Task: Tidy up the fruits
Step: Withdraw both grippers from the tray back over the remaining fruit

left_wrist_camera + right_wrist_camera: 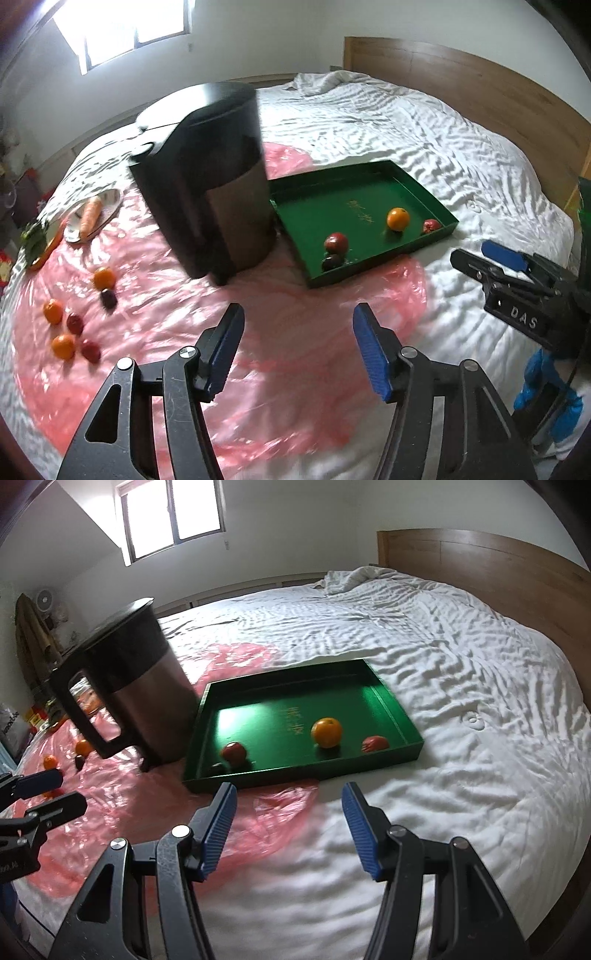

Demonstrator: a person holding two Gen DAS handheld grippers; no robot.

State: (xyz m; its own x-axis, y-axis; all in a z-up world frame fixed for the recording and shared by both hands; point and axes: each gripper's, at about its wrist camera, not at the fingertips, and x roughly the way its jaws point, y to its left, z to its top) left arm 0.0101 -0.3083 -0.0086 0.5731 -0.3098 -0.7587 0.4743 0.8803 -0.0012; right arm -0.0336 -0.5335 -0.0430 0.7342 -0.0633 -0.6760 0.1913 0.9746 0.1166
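Observation:
A green tray [417, 184] [397, 710] lies on the bed and holds an orange [398, 219] [326, 732], a red fruit [336, 242] [234, 753], a dark fruit [331, 262] and a small red fruit [431, 225] [375, 743]. Several loose oranges [104, 278], red fruits [75, 323] and a dark plum [109, 298] sit on pink plastic sheet [258, 369] at the left. My left gripper [298, 314] hovers open over the pink sheet, nothing between its fingers. My right gripper [290, 790] stands open and empty in front of the tray's near edge.
A tall black kettle [207, 177] [147, 686] stands just left of the tray. A carrot [90, 217] lies on a plate [110, 197] at the far left, with greens [33, 240] beside it. White rumpled bedding [461, 664] spreads right of the tray up to a wooden headboard [498, 565].

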